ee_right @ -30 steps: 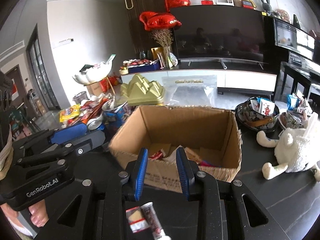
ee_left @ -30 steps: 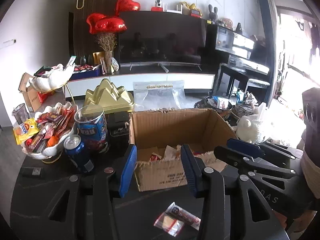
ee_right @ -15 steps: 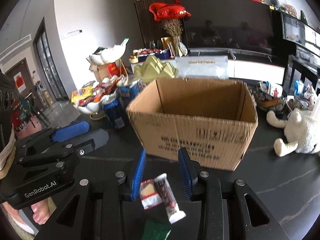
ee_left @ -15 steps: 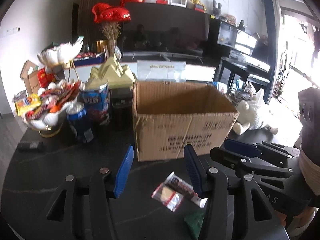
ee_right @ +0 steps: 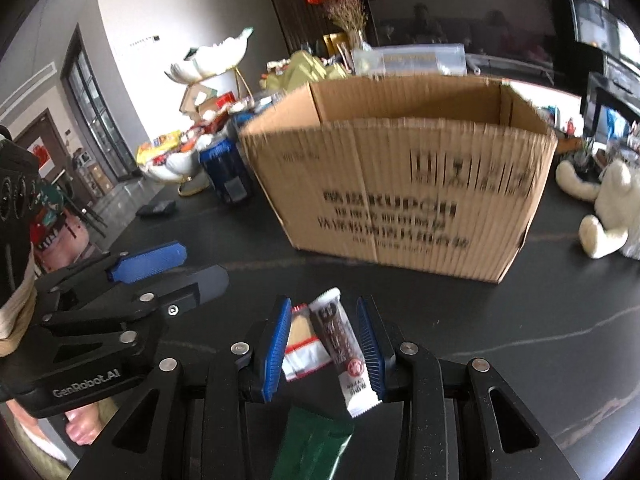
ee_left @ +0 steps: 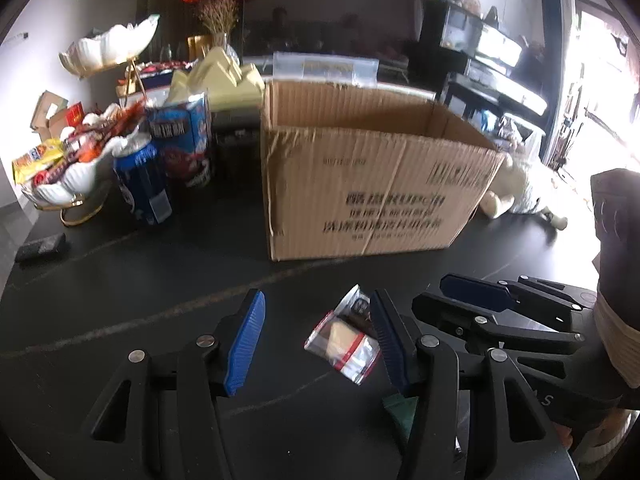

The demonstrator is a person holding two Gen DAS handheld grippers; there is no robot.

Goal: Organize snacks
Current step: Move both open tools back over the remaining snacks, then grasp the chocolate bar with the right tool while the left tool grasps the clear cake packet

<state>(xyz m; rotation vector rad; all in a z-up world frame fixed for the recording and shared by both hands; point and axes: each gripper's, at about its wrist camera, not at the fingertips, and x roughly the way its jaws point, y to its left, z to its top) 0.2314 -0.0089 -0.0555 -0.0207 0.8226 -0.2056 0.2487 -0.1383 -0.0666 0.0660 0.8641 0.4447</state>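
On the black table [ee_right: 500, 320], just in front of the cardboard box [ee_right: 400, 200], three snack packets lie together: a clear one with red stripes and a pale biscuit inside [ee_right: 302, 344], a long brown-and-white bar wrapper [ee_right: 344, 344] touching it, and a dark green packet [ee_right: 312, 440] nearer the camera. The right gripper [ee_right: 324, 344] has both upper packets between its narrow blue pads, which don't look to be pressing yet. The left gripper [ee_left: 316, 340] stands half wide, empty, its right pad beside the clear packet.
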